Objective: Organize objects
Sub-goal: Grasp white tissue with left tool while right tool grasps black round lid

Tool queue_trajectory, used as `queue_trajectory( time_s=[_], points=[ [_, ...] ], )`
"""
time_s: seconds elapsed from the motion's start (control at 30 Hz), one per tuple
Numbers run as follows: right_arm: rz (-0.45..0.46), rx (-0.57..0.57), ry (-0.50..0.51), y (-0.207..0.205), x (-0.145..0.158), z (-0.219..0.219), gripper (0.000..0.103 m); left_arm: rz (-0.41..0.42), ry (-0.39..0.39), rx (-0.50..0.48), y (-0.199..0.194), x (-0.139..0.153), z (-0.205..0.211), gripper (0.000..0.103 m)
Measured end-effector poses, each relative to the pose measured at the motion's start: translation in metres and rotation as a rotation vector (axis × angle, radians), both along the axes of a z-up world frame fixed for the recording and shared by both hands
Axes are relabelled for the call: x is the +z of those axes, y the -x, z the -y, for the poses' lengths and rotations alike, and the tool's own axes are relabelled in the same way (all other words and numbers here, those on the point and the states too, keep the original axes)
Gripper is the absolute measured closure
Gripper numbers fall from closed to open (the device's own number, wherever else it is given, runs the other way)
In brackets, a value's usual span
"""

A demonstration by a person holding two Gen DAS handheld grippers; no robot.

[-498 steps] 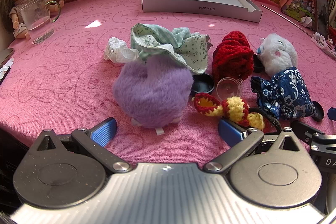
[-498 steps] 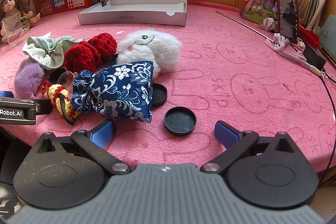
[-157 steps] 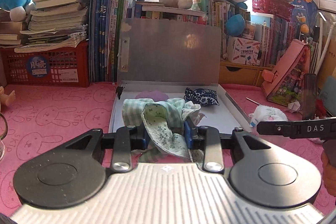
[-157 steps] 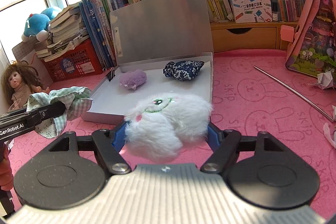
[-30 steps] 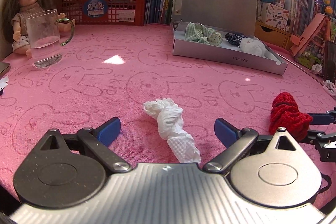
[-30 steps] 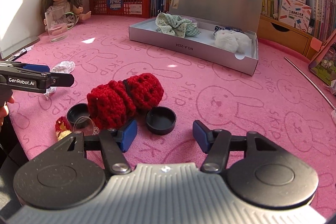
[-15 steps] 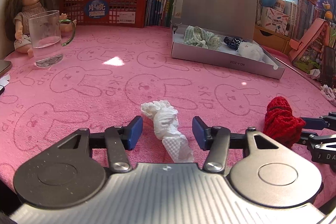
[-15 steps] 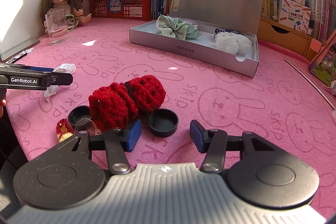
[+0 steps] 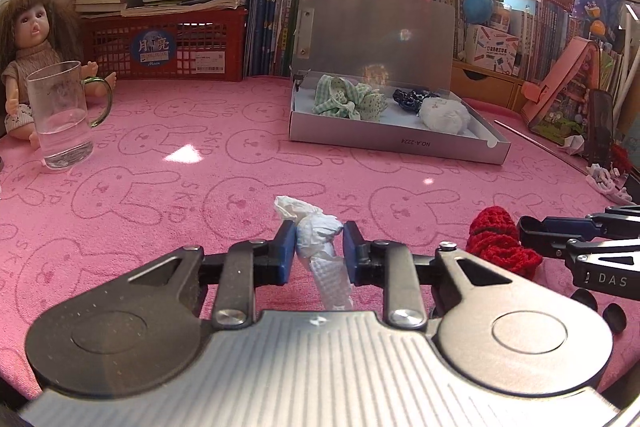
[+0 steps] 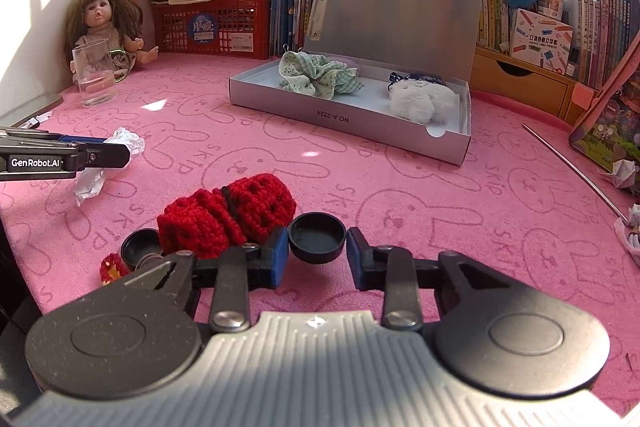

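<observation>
My left gripper [image 9: 319, 245] is shut on a crumpled white tissue [image 9: 318, 241] just above the pink cloth. In the right wrist view the same tissue [image 10: 130, 141] hangs from the left gripper [image 10: 120, 155] at the far left. My right gripper [image 10: 317, 247] is shut on a round black lid [image 10: 317, 237]. A red crocheted piece [image 10: 228, 217] lies just left of the lid. The open grey box [image 10: 348, 121] farther back holds a green checked cloth [image 10: 316, 75], a white plush [image 10: 420, 101] and a blue patterned pouch [image 10: 416, 79].
A second black lid [image 10: 140, 245] and a yellow-red crochet bit [image 10: 112, 269] lie front left. A glass mug [image 9: 62, 115] and a doll [image 9: 30, 47] stand at the far left. Books, a red basket [image 9: 168, 49] and plush toys line the back. A metal rod [image 10: 572, 167] lies right.
Both grippers have shut from open: the left on the white tissue, which it has lifted a little, and the right on the black lid. The right hand has stayed in place.
</observation>
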State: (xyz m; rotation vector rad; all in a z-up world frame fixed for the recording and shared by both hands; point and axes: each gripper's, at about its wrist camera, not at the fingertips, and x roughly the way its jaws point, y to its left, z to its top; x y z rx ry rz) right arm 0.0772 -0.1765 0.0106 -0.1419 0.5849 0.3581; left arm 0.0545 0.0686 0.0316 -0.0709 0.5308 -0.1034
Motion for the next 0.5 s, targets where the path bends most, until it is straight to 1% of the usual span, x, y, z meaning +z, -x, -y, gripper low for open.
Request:
queue_trajectory(
  time_s=[0.1,0.27,0.5],
  points=[
    [0.004,-0.02,-0.011,-0.005,0.004,0.005,0.067,0.011,0.005,-0.012,-0.005,0.005,0.003,0.073],
    [0.015,-0.068,-0.017,-0.02,0.013,0.013,0.067,0.023,0.032,-0.039,-0.027,0.015,0.01,0.073],
    [0.033,-0.145,-0.06,-0.05,0.032,0.027,0.067,0.073,0.051,-0.09,-0.06,0.037,0.027,0.073]
  ],
)
